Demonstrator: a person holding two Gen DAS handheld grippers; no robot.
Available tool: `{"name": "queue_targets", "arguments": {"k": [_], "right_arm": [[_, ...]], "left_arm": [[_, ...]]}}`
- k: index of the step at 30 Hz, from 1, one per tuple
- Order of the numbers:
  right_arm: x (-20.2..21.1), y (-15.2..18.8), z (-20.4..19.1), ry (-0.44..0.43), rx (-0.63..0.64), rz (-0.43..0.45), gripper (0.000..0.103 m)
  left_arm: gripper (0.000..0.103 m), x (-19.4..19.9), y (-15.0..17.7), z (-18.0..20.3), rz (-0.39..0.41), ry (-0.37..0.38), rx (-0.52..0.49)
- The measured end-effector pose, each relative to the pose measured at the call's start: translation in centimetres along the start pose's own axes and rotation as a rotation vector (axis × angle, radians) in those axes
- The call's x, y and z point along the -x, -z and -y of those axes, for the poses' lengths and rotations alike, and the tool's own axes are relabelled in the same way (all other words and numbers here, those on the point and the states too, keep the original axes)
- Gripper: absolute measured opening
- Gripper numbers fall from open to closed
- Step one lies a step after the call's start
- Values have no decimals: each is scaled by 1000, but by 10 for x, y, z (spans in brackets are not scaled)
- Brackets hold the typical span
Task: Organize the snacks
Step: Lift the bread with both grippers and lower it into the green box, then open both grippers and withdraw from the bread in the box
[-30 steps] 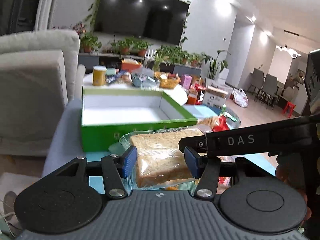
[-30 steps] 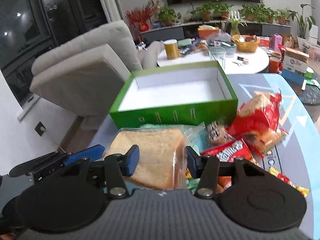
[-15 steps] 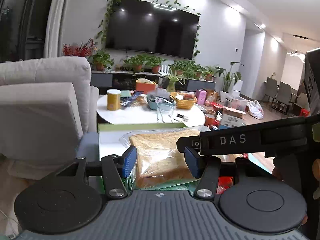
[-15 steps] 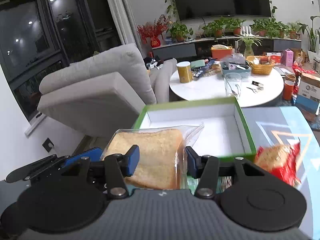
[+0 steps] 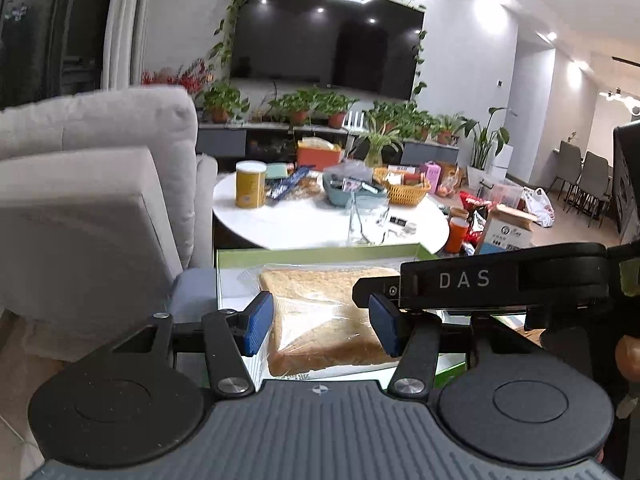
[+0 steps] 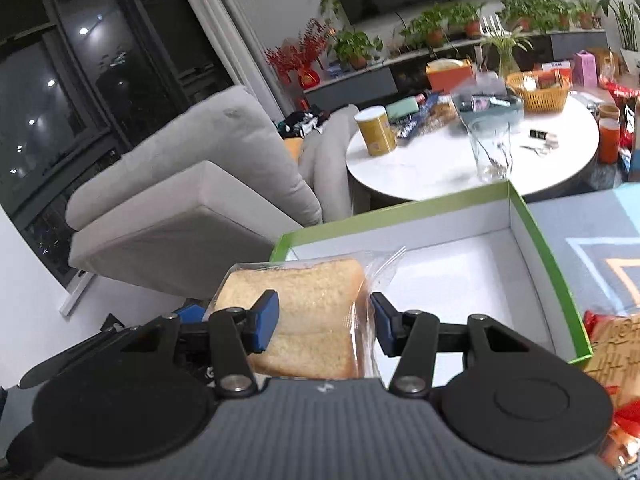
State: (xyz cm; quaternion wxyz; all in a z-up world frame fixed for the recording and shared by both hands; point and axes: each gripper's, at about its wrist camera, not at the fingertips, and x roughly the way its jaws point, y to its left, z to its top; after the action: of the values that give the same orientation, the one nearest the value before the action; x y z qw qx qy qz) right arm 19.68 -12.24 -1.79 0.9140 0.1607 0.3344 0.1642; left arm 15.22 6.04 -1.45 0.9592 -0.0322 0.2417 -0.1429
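Left gripper (image 5: 320, 322) and right gripper (image 6: 323, 322) both clamp same bag of sliced bread (image 5: 326, 316): clear crinkled plastic, square golden slices, porous crumb. Blue padded jaws of each press bag's sides. Bag held above near-left part of green box (image 6: 532, 224), shallow rectangular cardboard, white smooth inside. Red glossy snack packet (image 6: 608, 340) lies right of box on patterned tabletop (image 6: 592, 240). Round white table (image 5: 312, 226) far behind; grey fabric sofa (image 5: 92, 200) left.

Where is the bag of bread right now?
The bag of bread is held up between both grippers, the left gripper and the right gripper, over the near left corner of the green box.
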Motion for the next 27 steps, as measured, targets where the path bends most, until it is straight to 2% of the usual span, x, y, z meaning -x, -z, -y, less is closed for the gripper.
{"name": "queue_targets", "arguments": {"k": [12, 15, 18, 21, 27], "right_arm": [[-33, 11, 12, 13, -25, -80, 57], [-35, 12, 11, 9, -25, -86, 57], [-39, 12, 10, 12, -16, -92, 57], [-40, 15, 12, 29, -13, -108, 57], [-21, 18, 7, 39, 18, -94, 57]], "left_arm": [[50, -31, 19, -12, -79, -24, 13], [44, -33, 20, -13, -81, -14, 14], [44, -33, 20, -10, -85, -29, 5], [46, -33, 23, -11, -116, -24, 11], [61, -18, 25, -5, -117, -29, 1]]}}
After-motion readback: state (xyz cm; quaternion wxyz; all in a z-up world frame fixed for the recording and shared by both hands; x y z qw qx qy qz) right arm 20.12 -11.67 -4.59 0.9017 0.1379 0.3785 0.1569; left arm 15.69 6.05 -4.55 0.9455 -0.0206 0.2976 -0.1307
